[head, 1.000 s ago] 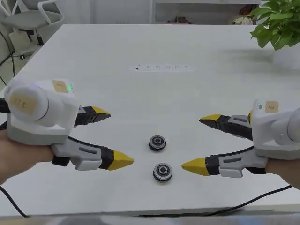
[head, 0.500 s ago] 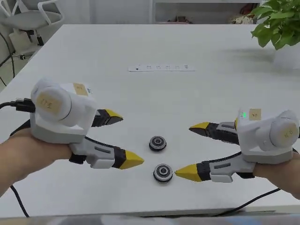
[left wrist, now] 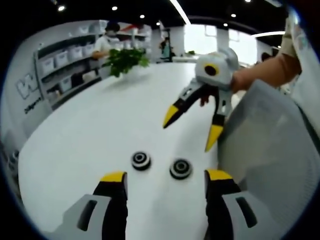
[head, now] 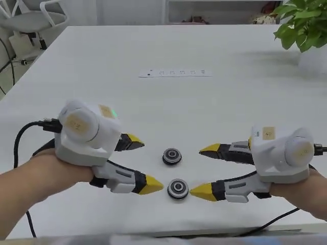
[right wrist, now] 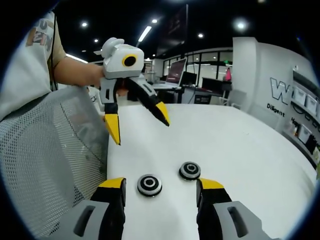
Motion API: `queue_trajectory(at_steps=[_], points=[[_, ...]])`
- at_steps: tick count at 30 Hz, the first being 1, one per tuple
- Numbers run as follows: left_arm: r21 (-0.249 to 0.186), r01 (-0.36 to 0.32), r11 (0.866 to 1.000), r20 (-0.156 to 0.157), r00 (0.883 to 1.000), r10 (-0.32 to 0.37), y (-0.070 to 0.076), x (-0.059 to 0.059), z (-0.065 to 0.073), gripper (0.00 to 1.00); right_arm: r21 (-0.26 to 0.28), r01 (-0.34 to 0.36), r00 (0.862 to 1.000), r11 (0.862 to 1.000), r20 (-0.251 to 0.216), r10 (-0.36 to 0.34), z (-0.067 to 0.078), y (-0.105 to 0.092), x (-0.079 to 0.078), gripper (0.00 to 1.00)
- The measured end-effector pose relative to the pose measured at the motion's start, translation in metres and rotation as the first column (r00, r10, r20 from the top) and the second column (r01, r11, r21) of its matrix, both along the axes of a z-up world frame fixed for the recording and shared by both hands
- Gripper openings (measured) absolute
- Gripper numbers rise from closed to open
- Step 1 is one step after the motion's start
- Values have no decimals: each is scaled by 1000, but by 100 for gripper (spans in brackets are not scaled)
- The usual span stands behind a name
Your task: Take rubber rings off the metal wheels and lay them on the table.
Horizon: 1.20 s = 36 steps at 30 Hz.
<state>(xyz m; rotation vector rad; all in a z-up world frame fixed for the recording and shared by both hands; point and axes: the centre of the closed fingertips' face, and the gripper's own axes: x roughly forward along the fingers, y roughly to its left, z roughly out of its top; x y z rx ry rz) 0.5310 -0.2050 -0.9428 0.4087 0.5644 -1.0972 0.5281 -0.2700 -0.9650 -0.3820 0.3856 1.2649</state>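
Two small metal wheels with black rubber rings lie flat near the table's front edge: a far wheel [head: 172, 156] [left wrist: 141, 160] [right wrist: 190, 170] and a near wheel [head: 178, 188] [left wrist: 180, 169] [right wrist: 149, 184]. My left gripper [head: 146, 163] [left wrist: 166, 176] is open just left of them, its lower yellow tip close to the near wheel. Facing it from the right, my right gripper [head: 202, 170] [right wrist: 161, 184] is open too, lower tip close beside the same wheel. Nothing is held. Each gripper shows in the other's view: right gripper [left wrist: 191, 131], left gripper [right wrist: 138, 126].
The wheels rest on a white table [head: 163, 107]. A flush socket strip [head: 175, 73] sits mid-table and a potted plant [head: 301, 23] at the far right corner. A black cable [head: 23, 138] trails from the left gripper. A mesh chair back [right wrist: 50, 150] stands by the front edge.
Both grippers have moved inward and down toward the wheels, their lower tips now flanking the near wheel. Both stay open. The wheels have not moved.
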Motion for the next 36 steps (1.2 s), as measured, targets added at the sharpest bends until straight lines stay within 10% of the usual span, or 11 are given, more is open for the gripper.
queue_trajectory(at_steps=[36], points=[[22,91,996,-105,991,-89,-35,-8,-44,37,-66,-95,993,993,-80,89,-35,6,-8,35]])
